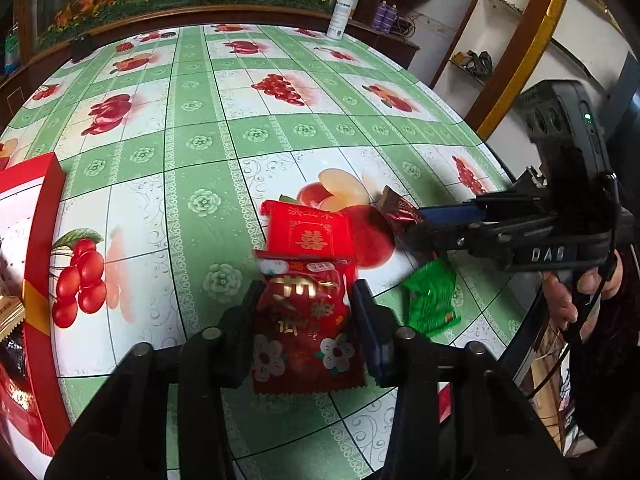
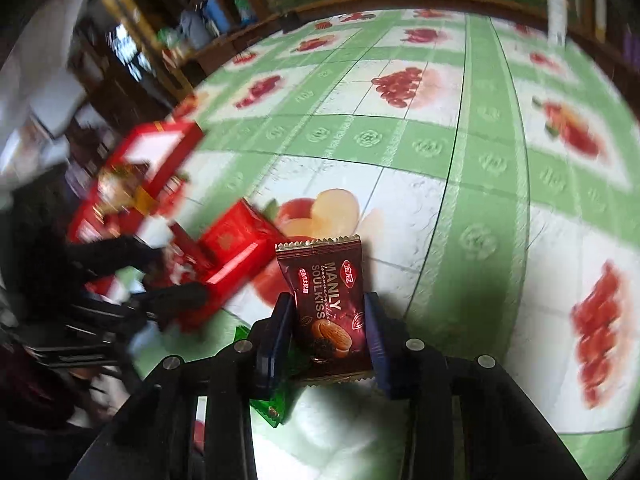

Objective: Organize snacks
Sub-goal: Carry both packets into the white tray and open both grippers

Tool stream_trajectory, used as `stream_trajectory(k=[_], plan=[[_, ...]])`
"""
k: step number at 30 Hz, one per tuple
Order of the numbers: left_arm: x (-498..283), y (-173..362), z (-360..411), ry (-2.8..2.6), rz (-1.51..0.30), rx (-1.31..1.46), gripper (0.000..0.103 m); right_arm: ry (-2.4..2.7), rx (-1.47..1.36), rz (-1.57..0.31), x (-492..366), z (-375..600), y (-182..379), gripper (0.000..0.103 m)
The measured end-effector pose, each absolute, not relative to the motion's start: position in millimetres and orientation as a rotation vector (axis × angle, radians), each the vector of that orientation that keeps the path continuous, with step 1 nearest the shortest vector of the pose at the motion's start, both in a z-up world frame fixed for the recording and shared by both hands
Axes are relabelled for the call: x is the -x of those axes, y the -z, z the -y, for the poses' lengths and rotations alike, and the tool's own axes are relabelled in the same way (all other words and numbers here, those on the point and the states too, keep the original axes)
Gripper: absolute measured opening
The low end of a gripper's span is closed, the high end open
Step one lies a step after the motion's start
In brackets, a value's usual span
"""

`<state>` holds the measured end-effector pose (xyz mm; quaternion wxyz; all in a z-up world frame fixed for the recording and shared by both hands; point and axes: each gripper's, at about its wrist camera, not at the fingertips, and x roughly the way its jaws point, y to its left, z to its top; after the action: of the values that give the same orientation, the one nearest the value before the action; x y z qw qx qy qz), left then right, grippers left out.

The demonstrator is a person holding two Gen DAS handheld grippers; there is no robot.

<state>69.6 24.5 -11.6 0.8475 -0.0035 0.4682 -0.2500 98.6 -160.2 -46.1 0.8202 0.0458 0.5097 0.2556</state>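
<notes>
The left gripper clamps a red flowered foil snack packet; the right gripper pinches a maroon biscuit wrapper. Each should lift squarely toward the red cardboard box to the left, keeping its squeeze firm.

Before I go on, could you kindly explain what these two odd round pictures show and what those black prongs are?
There is no robot: a person holds two hand grippers, each with a fisheye camera looking along its fingers. In the left camera's picture the left gripper clamps a red flowered snack packet. In the right camera's picture the right gripper clamps a dark brown biscuit wrapper. On the green fruit-print tablecloth lie a flat red packet, a green wrapper and an open red gift box.
</notes>
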Motion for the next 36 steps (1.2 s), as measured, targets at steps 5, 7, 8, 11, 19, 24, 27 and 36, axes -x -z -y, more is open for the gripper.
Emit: stream_trajectory(k=[5,7,8,11,19,24,27,36], plan=[[-69,8,-27,0.528,-0.968,0.007,0.034,-0.586,-0.273,-1.091,-99,179,51,0.036],[-69,8,-27,0.527,-0.967,0.008,0.033,-0.58,-0.28,-1.081,-97,181,52,0.036],[-68,8,-26,0.525,-0.96,0.004,0.033,-0.58,-0.288,-1.08,-96,181,52,0.036],[-65,6,-26,0.511,-0.945,-0.007,0.032,-0.578,-0.296,-1.079,-97,180,52,0.036],[-53,-4,-13,0.494,-0.877,-0.076,0.032,-0.575,-0.265,-1.062,-93,179,54,0.037],[-53,-1,-10,0.491,-0.889,-0.074,0.032,-0.552,-0.198,-1.047,-89,171,51,0.038],[-53,1,-12,0.488,-0.899,-0.066,0.032,-0.522,-0.103,-1.031,-84,160,49,0.038],[-38,1,-11,0.485,-0.901,-0.078,0.032,-0.406,0.118,-1.005,-71,127,47,0.036]])
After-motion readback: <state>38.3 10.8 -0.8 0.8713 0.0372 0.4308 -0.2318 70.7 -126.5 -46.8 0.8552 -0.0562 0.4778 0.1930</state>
